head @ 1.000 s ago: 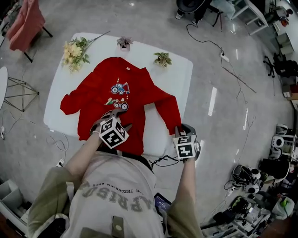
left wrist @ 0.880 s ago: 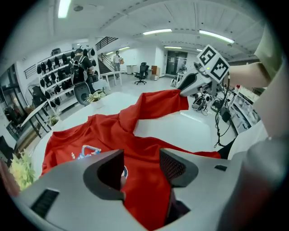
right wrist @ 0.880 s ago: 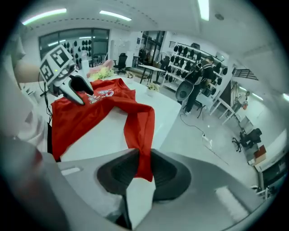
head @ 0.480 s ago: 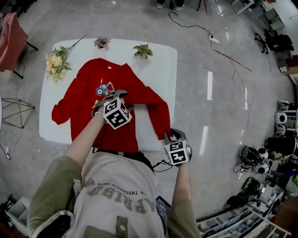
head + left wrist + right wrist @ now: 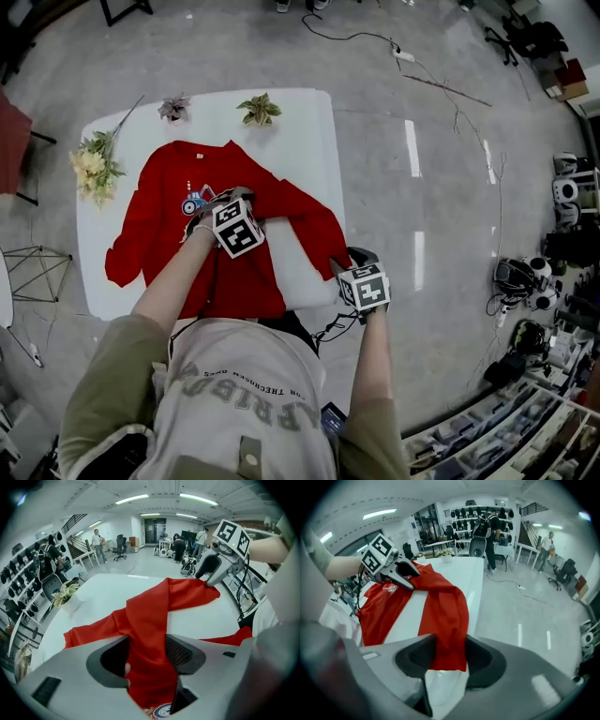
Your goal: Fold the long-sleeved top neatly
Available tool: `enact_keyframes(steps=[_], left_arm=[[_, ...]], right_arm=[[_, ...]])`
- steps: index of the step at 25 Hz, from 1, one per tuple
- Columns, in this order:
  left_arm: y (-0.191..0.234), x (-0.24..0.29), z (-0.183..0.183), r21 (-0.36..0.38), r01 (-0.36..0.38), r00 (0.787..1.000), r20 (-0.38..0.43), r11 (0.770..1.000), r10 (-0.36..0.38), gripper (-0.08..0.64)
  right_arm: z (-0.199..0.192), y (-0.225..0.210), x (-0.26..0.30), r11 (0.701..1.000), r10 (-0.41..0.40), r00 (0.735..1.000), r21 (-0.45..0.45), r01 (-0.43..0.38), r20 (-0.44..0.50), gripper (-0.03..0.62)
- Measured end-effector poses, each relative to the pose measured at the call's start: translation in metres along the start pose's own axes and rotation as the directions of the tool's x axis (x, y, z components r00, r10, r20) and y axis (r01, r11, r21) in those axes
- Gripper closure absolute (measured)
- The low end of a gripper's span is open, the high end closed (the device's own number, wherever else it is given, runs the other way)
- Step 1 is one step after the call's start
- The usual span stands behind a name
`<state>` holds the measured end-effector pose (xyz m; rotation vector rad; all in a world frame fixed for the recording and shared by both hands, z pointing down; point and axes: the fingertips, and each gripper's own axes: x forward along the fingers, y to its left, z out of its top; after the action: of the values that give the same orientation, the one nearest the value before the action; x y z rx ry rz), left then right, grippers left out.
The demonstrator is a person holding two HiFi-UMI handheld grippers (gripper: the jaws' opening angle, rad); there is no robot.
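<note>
1. The top [image 5: 155, 211] is laid out flat on the white surface [image 5: 300, 122], with the collar toward the far edge and the hem at the near edge.
2. One sleeve is stretched toward the left edge. The other sleeve [image 5: 305, 211] is run slantwise from the shoulder to the near right corner.
3. The left gripper [image 5: 232, 197] is held pointing steeply down over the middle of the top, where the slanting sleeve meets the body, just beside the printed picture.
4. In the left gripper view its fingers [image 5: 180, 653] are seen standing wide. Red cloth is seen between and beneath them, filling the gap, but it is not clamped.
5. The right gripper [image 5: 345, 262] is held at the near right corner, over the cuff end of the slanting sleeve.
6. Its fingers [image 5: 480, 660] have just been opening and are now set wide. The cuff [image 5: 449, 653] is left lying loose between them on the surface.
7. The two grippers are kept well apart, with the length of the sleeve between them.
</note>
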<state>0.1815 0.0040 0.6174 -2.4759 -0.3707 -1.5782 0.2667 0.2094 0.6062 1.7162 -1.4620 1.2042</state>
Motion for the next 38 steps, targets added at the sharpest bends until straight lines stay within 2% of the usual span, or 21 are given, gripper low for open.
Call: enact_keyframes(steps=[2, 3, 8, 12, 14, 15, 17, 18, 21, 24, 26, 28, 30, 32, 34, 36, 38], left_arm=[[0.0, 0.002, -0.003, 0.016, 0.016, 1.0, -0.006, 1.0, -0.015, 0.308], [0.001, 0.002, -0.004, 0.022, 0.021, 1.0, -0.007, 1.0, -0.02, 0.308], [0.004, 0.003, -0.005, 0.034, 0.034, 0.999, 0.008, 0.999, -0.035, 0.308], [0.003, 0.002, -0.005, 0.039, 0.045, 0.999, 0.012, 0.998, -0.046, 0.308], [0.003, 0.003, -0.005, 0.039, 0.051, 0.999, 0.015, 0.998, -0.051, 0.308], [0.003, 0.003, -0.005, 0.038, 0.053, 0.998, 0.017, 0.998, -0.054, 0.308], [0.003, 0.003, -0.005, 0.038, 0.056, 0.998, 0.019, 0.998, -0.057, 0.308], [0.003, 0.002, -0.005, 0.039, 0.057, 0.998, 0.018, 0.998, -0.058, 0.308], [0.002, 0.002, -0.005, 0.04, 0.059, 0.998, 0.016, 0.997, -0.06, 0.308], [0.002, 0.004, -0.005, 0.037, 0.066, 0.998, 0.014, 0.997, -0.066, 0.308], [0.002, 0.004, -0.006, 0.031, 0.072, 0.997, 0.014, 0.997, -0.072, 0.308], [0.003, 0.005, -0.007, 0.025, 0.075, 0.997, 0.018, 0.997, -0.076, 0.308], [0.003, 0.006, -0.008, 0.014, 0.08, 0.997, 0.022, 0.997, -0.08, 0.307], [0.004, 0.007, -0.008, 0.002, 0.086, 0.996, 0.026, 0.996, -0.086, 0.304], [0.007, 0.009, -0.007, -0.004, 0.091, 0.995, 0.036, 0.996, -0.091, 0.301], [0.008, 0.01, -0.007, 0.0, 0.097, 0.994, 0.047, 0.995, -0.097, 0.299], [0.009, 0.01, -0.008, 0.007, 0.102, 0.993, 0.052, 0.995, -0.102, 0.299]], right_arm=[[0.008, -0.007, -0.007, 0.996, -0.083, 0.996, -0.024, 0.084, 0.03, 0.548], [0.014, -0.012, -0.012, 0.993, -0.116, 0.992, -0.015, 0.117, 0.058, 0.591], [0.027, -0.045, -0.05, 0.975, -0.219, 0.963, 0.067, 0.211, 0.158, 0.592], [0.029, -0.049, -0.066, 0.971, -0.23, 0.954, 0.115, 0.211, 0.194, 0.591], [0.024, -0.046, -0.059, 0.974, -0.216, 0.96, 0.111, 0.198, 0.179, 0.591], [0.021, -0.041, -0.051, 0.98, -0.186, 0.97, 0.104, 0.171, 0.157, 0.561], [0.012, -0.027, -0.032, 0.991, -0.096, 0.991, 0.101, 0.086, 0.095, 0.373], [0.008, -0.023, -0.023, 0.993, -0.065, 0.996, 0.105, 0.058, 0.068, 0.333], [-0.004, -0.027, -0.003, 0.989, -0.051, 0.999, 0.138, 0.049, 0.008, 0.333], [-0.007, -0.031, 0.005, 0.976, -0.017, 1.0, 0.216, 0.015, 0.01, 0.35], [-0.003, -0.038, 0.0, 0.974, -0.05, 0.998, 0.221, 0.042, 0.033, 0.479], [0.004, -0.05, -0.014, 0.974, -0.146, 0.987, 0.185, 0.131, 0.067, 0.58], [0.015, -0.061, -0.037, 0.961, -0.262, 0.957, 0.121, 0.248, 0.121, 0.588], [0.025, -0.057, -0.059, 0.943, -0.328, 0.925, 0.014, 0.331, 0.191, 0.589], [0.028, -0.036, -0.071, 0.934, -0.312, 0.916, -0.096, 0.345, 0.25, 0.589], [0.018, -0.008, -0.072, 0.935, -0.262, 0.93, -0.172, 0.311, 0.259, 0.589], [-0.003, 0.016, -0.065, 0.934, -0.227, 0.947, -0.226, 0.278, 0.227, 0.589]])
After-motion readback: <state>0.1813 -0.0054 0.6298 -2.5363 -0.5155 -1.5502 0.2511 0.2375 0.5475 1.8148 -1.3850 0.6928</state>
